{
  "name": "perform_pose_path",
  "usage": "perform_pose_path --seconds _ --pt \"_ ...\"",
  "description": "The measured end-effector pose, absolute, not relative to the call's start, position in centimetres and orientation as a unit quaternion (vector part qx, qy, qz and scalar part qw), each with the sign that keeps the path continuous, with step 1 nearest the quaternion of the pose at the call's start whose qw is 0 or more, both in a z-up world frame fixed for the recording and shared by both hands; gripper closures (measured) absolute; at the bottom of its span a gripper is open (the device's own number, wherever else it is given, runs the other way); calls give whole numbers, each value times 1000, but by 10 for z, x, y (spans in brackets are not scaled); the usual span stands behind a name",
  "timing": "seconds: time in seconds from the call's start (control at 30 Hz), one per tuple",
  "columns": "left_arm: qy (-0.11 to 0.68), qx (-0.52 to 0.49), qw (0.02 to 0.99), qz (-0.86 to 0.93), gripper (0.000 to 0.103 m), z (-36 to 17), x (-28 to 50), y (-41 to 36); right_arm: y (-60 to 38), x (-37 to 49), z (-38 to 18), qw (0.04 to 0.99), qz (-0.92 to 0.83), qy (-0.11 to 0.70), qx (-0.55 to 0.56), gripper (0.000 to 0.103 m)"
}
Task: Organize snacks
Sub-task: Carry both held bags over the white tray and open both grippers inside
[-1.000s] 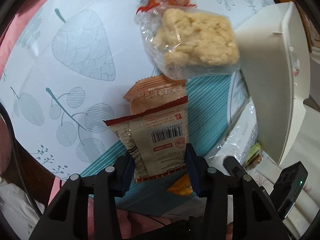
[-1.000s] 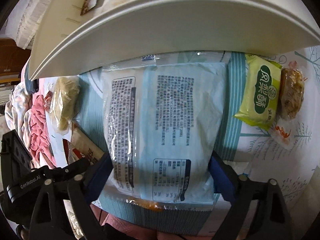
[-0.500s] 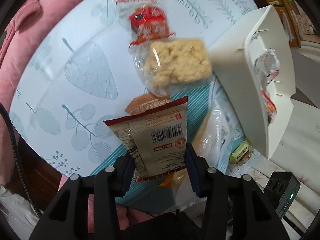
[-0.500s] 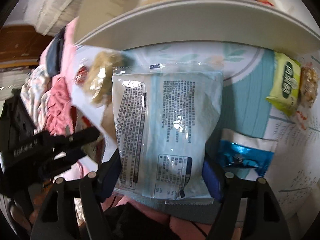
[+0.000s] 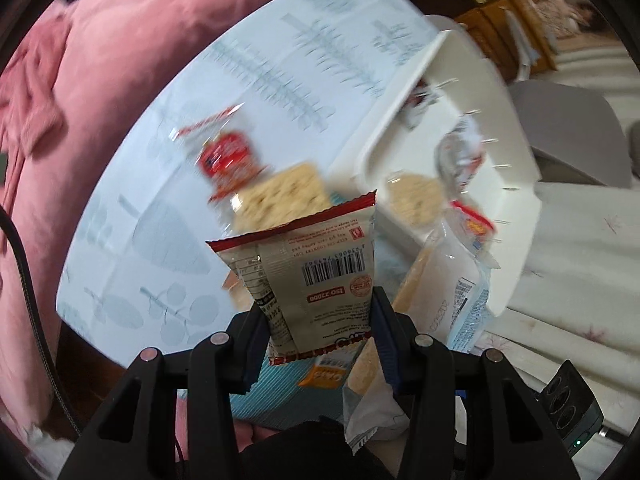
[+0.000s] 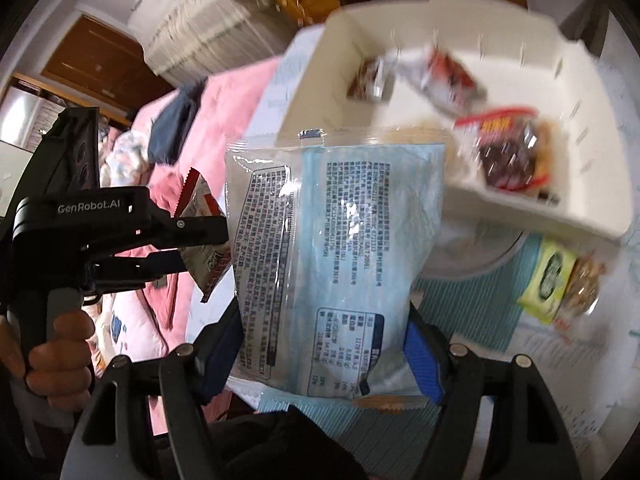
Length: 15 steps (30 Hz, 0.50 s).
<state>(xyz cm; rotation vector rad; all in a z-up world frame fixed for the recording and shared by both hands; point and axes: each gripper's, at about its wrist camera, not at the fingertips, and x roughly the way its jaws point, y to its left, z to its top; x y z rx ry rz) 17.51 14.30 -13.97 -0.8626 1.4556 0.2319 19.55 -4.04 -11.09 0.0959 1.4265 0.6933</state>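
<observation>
Lifted clear of the cloth (image 5: 120, 240) since a second ago, both packs now near the white bin (image 6: 592, 216): left gripper (image 5: 320, 322) clamped on red-edged sachet (image 5: 316, 264), right gripper (image 6: 326, 350), jaws just narrowed, clamped on blue bag (image 6: 336, 240), ready to drop in

Two grippers (image 5: 318, 330) (image 6: 324, 352), each clamping one packet (image 5: 310, 270) (image 6: 332, 256); one white bin (image 6: 532, 216) holding perhaps four snacks (image 6: 508, 152).
</observation>
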Motion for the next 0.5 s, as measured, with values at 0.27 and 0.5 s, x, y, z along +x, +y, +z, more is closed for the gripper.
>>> perform_pose_path --seconds 0.27,0.5 --pt "626 -337 700 65 57 -104 213 127 -73 216 -78 768 286 570 61 29" --pt "607 -304 733 36 57 -90 246 107 -105 240 -61 824 235 512 69 29"
